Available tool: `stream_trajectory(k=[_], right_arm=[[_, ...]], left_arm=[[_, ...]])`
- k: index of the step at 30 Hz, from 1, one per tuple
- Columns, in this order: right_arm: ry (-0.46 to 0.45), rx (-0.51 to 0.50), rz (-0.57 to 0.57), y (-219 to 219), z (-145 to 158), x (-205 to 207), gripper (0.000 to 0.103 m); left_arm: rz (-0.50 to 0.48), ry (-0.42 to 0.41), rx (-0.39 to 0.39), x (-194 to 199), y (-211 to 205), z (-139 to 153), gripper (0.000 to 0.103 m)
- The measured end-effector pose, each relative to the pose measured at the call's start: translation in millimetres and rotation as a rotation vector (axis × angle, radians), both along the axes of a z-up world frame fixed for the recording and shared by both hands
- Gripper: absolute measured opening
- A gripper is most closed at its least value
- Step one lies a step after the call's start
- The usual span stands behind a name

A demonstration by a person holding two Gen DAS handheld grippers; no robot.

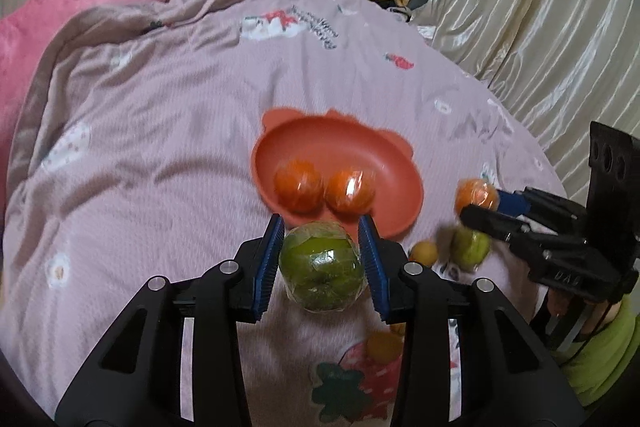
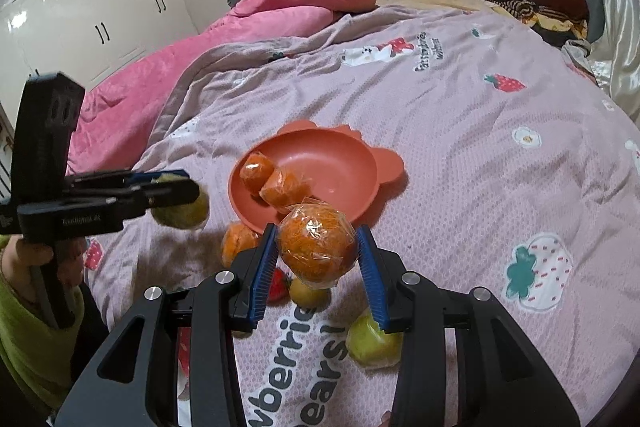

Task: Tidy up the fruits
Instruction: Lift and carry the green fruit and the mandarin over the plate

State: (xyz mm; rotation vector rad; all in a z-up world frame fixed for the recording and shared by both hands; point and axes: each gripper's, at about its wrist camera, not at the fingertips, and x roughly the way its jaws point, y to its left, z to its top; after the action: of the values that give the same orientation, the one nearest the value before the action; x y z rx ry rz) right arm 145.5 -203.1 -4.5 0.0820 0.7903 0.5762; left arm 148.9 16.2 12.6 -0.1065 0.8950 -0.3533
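Two oranges [image 1: 298, 185] in one bowl [image 1: 340, 135], left hand-held gripper [image 1: 322, 251] clamps green fruit [image 1: 322, 269], right hand-held gripper [image 2: 318, 257] clamps wrapped orange [image 2: 318, 251]

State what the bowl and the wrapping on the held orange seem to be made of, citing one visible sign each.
Bowl: likely matte plastic or silicone; uniform coral colour, moulded ear-shaped rim tabs, only a soft highlight. Wrapping on the orange in the right gripper: thin clear plastic film; shiny creases and a twisted point on top.

White wardrobe [image 2: 80, 7] stands beside the bed [image 2: 460, 107]; cream curtain [image 1: 540, 7] opposite.
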Motion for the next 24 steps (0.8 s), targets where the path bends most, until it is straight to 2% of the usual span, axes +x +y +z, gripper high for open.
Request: stream_trajectory(k=[5,16,24], right_arm=[[-0.015,0.003,-0.005,-1.3,5.6,8.2,0.038],[-0.016,-0.006,-0.02,-7.9,6.3,29.7,0.038],[-0.015,-0.044,0.001,1.6,0.7,43.8,0.038]], left_arm=[[-0.029,0.002,0.004,17.9,-12.2,3.8,0.03],[-0.061,0.037,0.022,39.1,-29.1,-10.9,0.03],[-0.047,0.043,0.025,47.7,-27.5,-17.3,0.03]])
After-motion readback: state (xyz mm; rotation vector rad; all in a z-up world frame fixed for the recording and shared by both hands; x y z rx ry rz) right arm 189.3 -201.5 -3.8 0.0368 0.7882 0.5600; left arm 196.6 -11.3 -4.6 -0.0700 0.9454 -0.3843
